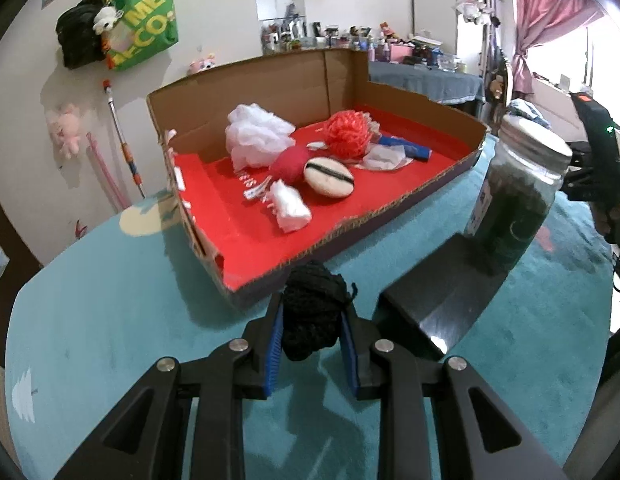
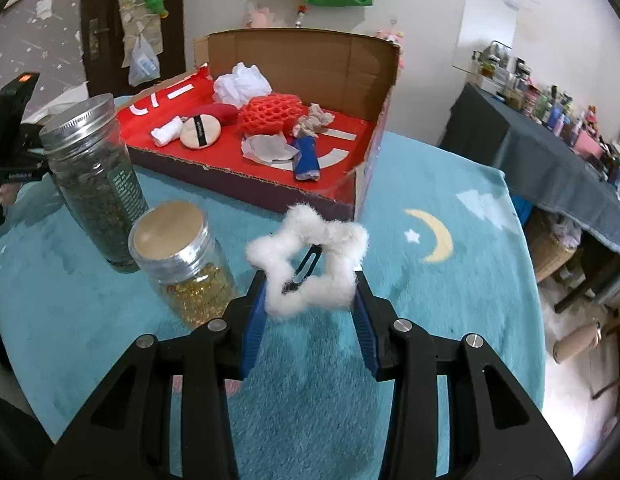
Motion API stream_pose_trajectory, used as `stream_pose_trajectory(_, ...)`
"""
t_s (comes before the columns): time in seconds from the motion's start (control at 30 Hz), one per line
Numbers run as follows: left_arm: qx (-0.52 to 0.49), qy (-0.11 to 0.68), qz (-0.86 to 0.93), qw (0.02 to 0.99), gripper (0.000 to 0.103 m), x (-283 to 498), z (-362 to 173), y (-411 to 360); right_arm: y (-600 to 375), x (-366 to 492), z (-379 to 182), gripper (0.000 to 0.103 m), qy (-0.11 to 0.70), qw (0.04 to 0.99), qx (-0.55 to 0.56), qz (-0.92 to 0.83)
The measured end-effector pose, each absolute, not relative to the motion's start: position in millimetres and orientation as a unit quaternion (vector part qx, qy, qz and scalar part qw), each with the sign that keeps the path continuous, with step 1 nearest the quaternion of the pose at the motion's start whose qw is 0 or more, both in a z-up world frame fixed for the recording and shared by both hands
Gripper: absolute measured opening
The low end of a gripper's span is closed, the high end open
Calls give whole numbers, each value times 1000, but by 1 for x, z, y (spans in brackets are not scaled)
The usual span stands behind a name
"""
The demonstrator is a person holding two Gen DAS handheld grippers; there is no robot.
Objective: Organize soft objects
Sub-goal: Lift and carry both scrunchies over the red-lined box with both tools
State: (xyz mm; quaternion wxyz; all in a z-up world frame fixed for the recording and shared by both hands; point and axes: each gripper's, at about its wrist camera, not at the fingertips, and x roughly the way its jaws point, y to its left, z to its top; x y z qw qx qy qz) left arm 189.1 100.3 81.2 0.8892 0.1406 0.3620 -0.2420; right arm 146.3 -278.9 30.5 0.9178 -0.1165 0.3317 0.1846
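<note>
Black yarn ball (image 1: 313, 312) hides your left claw (image 1: 310, 334) tips, pinched narrow; your right claw (image 2: 310, 300) pinches the white fluffy star (image 2: 310, 264).

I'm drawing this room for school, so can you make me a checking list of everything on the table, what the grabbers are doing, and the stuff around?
Surface: round table under a teal blanket with a moon print.
Job's things: cardboard box with red floor holds a white mesh puff, orange net ball, round powder puff and more soft bits.
Clutter: tall jar of dark leaves, short jar of gold beads, black block.
Grippers: left tool shut on black yarn ball; right tool shut on white fluffy star.
Cables: nothing seen.
Surroundings: green bag on wall, pink curtain, crowded side table.
</note>
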Motion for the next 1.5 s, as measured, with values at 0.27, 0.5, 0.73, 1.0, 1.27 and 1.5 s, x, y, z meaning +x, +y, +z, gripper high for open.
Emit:
stream_pose_trajectory(0.27, 146, 351, -277, 882, 27, 204, 95, 93, -273, 156, 40, 38, 322, 913, -131, 214)
stream_pose_trajectory(0.5, 155, 345, -319, 869, 27, 223, 112, 68, -263, 173, 59, 38, 312, 904, -150, 251)
stream_pose_trajectory(0.73, 128, 383, -358, 842, 27, 261, 121, 28, -240, 211, 76, 39, 348, 875, -128, 310)
stream_pose_trajectory(1.0, 94, 495, -339, 794, 27, 310, 99, -9, -205, 272, 72, 39, 493, 804, -75, 325)
stream_pose_trajectory(1.27, 103, 552, -324, 762, 27, 333, 77, -32, -185, 305, 56, 39, 567, 764, -96, 294)
stream_pose_trajectory(1.5, 119, 564, -310, 756, 27, 340, 69, -40, -169, 318, 48, 39, 581, 755, -118, 280)
